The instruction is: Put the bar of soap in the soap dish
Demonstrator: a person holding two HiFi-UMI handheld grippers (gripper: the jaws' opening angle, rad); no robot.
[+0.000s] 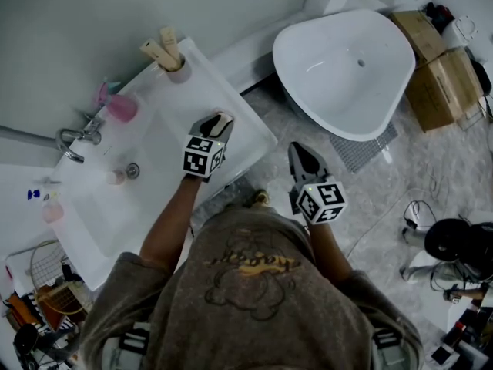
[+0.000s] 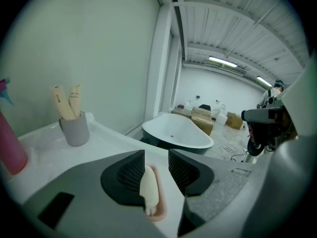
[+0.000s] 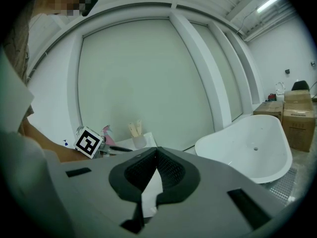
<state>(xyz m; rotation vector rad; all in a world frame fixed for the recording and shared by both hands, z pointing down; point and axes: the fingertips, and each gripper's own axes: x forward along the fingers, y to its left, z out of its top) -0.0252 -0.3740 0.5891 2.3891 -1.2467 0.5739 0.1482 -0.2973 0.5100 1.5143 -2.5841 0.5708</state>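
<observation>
Jaws wide on the left gripper (image 2: 156, 158), and in the left gripper view the pale soap (image 2: 148, 190) sits on edge in the pink dish (image 2: 161, 205), right below the gap. There's daylight between the soap and the right-hand pad. It runs close along the left-hand pad, too close to say whether it touches, but nothing is squeezing it. The bar looks delivered, the task as good as done. The dish rests on the white counter (image 2: 101, 143), near its front edge, with a grey cup (image 2: 75, 129) of tubes further back by the wall and a pink bottle (image 2: 10, 150) at the far left, both well clear, so there's nothing to knock on the way out. Over to the right gripper view: the right gripper (image 3: 156, 155) has its jaws pinched together at the tips and nothing between them. It points almost level towards the wall, idle beside the work, with the left gripper's marker cube (image 3: 89, 142) off to its left and the tub (image 3: 247, 148) to its right. From the head view, the left gripper (image 1: 220, 122) reaches out over the counter's (image 1: 250, 141) front corner where the dish sits, while the right gripper (image 1: 305, 156) hangs off the counter over the floor, parked out of the way since one hand is enough for this job.
</observation>
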